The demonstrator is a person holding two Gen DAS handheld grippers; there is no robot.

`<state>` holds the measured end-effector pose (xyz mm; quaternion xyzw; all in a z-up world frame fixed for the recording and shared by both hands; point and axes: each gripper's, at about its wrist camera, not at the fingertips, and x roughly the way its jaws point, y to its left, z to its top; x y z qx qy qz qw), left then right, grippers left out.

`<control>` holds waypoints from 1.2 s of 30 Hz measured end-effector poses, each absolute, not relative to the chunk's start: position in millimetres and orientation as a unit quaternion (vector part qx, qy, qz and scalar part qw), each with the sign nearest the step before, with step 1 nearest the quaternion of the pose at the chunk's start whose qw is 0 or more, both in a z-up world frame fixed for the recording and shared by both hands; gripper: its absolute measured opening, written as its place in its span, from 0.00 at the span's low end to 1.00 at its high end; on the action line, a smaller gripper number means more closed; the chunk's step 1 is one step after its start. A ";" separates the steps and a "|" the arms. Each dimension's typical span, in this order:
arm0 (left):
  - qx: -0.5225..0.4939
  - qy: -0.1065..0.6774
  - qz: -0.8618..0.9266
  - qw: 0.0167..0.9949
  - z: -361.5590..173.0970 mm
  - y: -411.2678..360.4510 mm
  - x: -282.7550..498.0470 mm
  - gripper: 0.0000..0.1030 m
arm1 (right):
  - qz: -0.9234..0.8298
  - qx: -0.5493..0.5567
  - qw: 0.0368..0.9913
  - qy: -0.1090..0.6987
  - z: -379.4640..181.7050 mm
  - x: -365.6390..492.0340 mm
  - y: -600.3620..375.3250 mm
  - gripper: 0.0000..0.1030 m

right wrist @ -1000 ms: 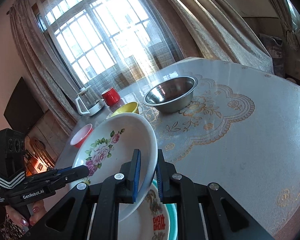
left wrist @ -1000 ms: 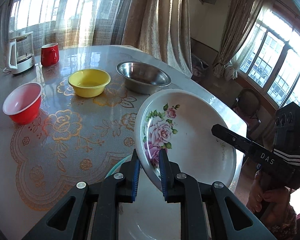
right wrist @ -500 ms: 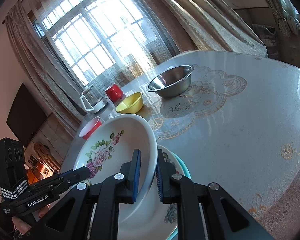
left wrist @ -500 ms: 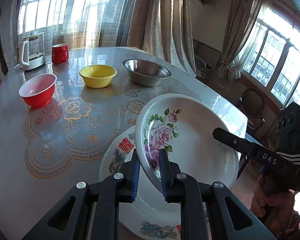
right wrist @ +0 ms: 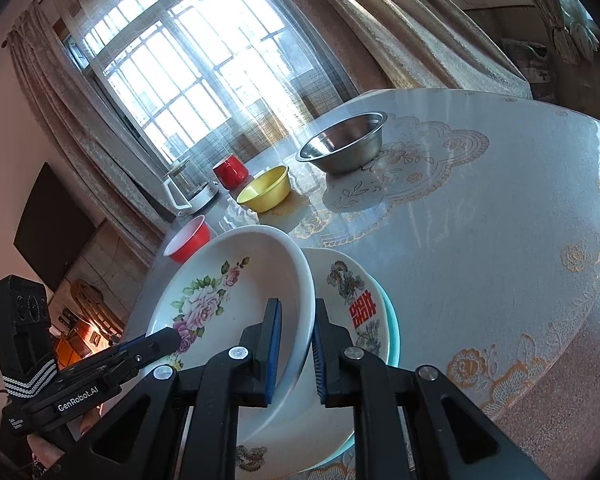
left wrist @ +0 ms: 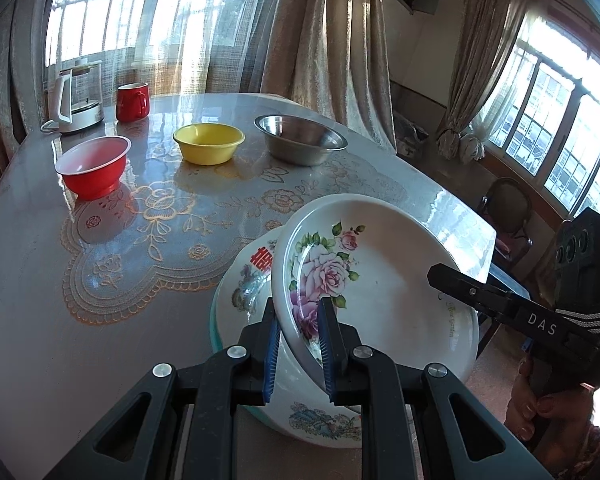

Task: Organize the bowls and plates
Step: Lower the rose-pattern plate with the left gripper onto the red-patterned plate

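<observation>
Two grippers, left (left wrist: 298,326) and right (right wrist: 296,330), were each clamped on opposite rim edges of the rose plate (left wrist: 380,280), tilted over the stacked plates (right wrist: 360,300) at the table's (left wrist: 60,320) near edge; glazed, stiff, probably heavy and slippery, so rim grips suited it.

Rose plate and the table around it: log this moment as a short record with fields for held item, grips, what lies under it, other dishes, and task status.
held item: rose plate, tilted
left gripper: shut on the plate's near rim
right gripper: shut on the opposite rim
under it: dragon plate stacked on a teal plate
other dishes: red bowl, yellow bowl, steel bowl, apart on the table
also there: red mug, kettle
status: rose plate not yet released onto the stack
</observation>
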<state>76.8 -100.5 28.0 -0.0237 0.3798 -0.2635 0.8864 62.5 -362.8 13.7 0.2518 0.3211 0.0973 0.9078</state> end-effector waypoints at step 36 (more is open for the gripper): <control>-0.026 0.470 -0.238 0.850 4.8 -110.9 97.3 0.27 | 0.038 0.258 0.862 0.435 -4.4 82.8 -357.8 0.19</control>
